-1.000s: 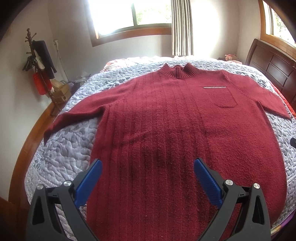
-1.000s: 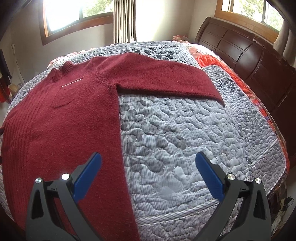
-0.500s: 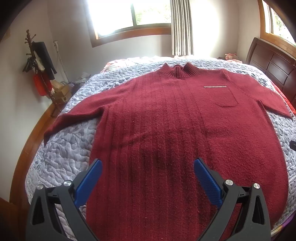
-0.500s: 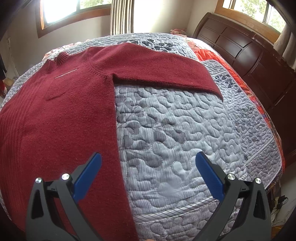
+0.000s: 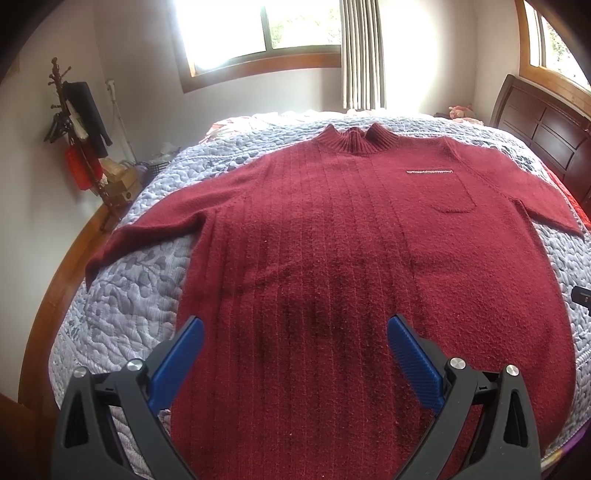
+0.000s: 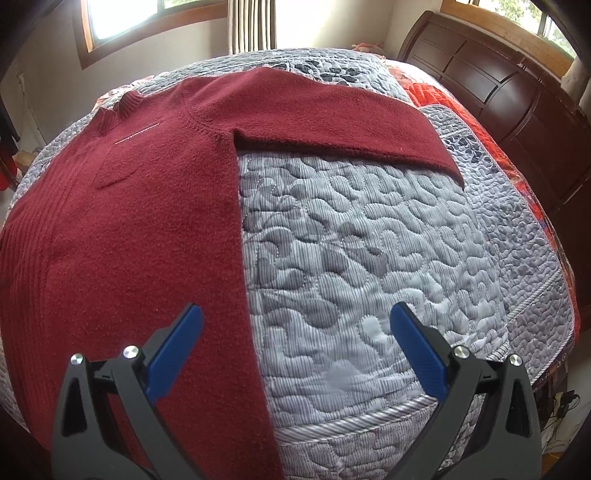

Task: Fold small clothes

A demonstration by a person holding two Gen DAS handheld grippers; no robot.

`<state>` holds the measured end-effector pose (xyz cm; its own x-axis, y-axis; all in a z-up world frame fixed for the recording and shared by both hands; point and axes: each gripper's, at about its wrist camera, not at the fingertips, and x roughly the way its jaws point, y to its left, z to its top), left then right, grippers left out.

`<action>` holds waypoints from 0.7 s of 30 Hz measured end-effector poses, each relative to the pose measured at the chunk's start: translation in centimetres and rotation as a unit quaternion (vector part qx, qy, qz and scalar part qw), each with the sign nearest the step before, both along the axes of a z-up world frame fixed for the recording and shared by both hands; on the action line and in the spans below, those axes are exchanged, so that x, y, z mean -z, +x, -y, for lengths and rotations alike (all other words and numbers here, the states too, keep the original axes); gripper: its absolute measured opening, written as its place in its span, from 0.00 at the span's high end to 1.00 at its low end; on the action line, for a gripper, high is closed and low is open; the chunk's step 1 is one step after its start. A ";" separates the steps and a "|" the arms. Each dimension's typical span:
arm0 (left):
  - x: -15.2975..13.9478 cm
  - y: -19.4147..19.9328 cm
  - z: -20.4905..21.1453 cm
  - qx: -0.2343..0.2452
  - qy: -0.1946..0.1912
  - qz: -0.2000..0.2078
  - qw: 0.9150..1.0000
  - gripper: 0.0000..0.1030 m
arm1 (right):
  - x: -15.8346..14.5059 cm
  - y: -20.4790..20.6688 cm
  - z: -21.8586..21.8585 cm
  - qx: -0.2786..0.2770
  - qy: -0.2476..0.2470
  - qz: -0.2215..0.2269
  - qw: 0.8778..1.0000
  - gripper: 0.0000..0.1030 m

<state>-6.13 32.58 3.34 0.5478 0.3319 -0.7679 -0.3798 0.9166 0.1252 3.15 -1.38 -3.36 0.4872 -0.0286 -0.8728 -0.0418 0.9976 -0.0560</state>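
A dark red knitted sweater [image 5: 332, 236] lies flat and face up on the grey quilted bed [image 5: 122, 314], collar at the far end and both sleeves spread out. Its chest pocket [image 5: 454, 192] shows on the right. My left gripper [image 5: 295, 328] hovers open above the lower middle of the sweater with nothing between its fingers. In the right wrist view the sweater's body [image 6: 129, 221] fills the left and its sleeve [image 6: 332, 122] runs right across the quilt [image 6: 369, 258]. My right gripper [image 6: 295, 315] is open over the sweater's right side edge and holds nothing.
A dark wooden headboard [image 6: 498, 85] stands on the right, with orange-red bedding [image 6: 480, 122] beside it. A coat stand [image 5: 77, 133] with hanging items is by the left wall. The bed's wooden frame [image 5: 48, 280] curves along the left. Windows [image 5: 258, 33] are behind the bed.
The right gripper has moved forward and lower over the bed, so the sweater's side edge and sleeve look nearer. The left view has barely shifted. Both grippers stay open.
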 end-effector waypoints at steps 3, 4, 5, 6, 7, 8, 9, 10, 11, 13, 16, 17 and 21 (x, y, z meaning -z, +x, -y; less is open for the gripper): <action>0.0 0.0 0.0 0.000 -0.002 0.000 1.000 0.03 | -0.2 -0.1 0.2 0.009 -0.005 0.008 1.000 0.02; 0.0 0.0 0.0 0.000 -0.002 0.000 1.000 0.03 | -0.4 -0.1 0.2 0.011 -0.005 0.012 1.000 0.02; 0.1 0.1 0.0 0.000 -0.001 -0.001 1.000 0.03 | -0.5 -0.1 0.3 0.012 -0.007 0.014 1.000 0.02; 0.1 0.1 0.0 0.000 0.000 -0.002 1.000 0.03 | -0.6 -0.1 0.4 0.014 -0.006 0.016 1.000 0.02; 0.1 0.1 0.0 0.001 0.000 -0.002 1.000 0.03 | -0.6 -0.1 0.5 0.016 -0.004 0.018 1.000 0.02; 0.1 0.1 0.0 0.001 0.001 -0.002 1.000 0.03 | -0.7 -0.1 0.6 0.017 -0.003 0.018 1.000 0.02; 0.1 0.1 0.0 0.000 0.001 -0.002 1.000 0.03 | -0.7 -0.1 0.8 0.016 -0.002 0.018 1.000 0.02; 0.1 0.1 0.0 0.000 0.000 -0.002 1.000 0.03 | -0.7 -0.1 0.8 0.016 0.000 0.018 1.000 0.02; 0.1 0.1 0.0 0.000 -0.001 -0.002 1.000 0.03 | -0.6 -0.1 0.8 0.015 0.000 0.018 1.000 0.02; 0.1 0.2 0.0 0.001 -0.001 -0.003 1.000 0.03 | -0.6 -0.2 0.8 0.010 0.003 0.017 1.000 0.02; 0.2 0.2 0.1 0.002 0.000 -0.004 1.000 0.03 | -0.5 -0.2 0.7 0.006 0.005 0.019 1.000 0.02; 0.2 0.2 0.1 0.002 0.000 -0.004 1.000 0.03 | -0.5 -0.2 0.6 0.005 0.005 0.019 1.000 0.02; 0.1 0.3 0.1 0.002 -0.001 -0.004 1.000 0.03 | -0.6 -0.1 0.5 0.001 0.008 0.018 1.000 0.02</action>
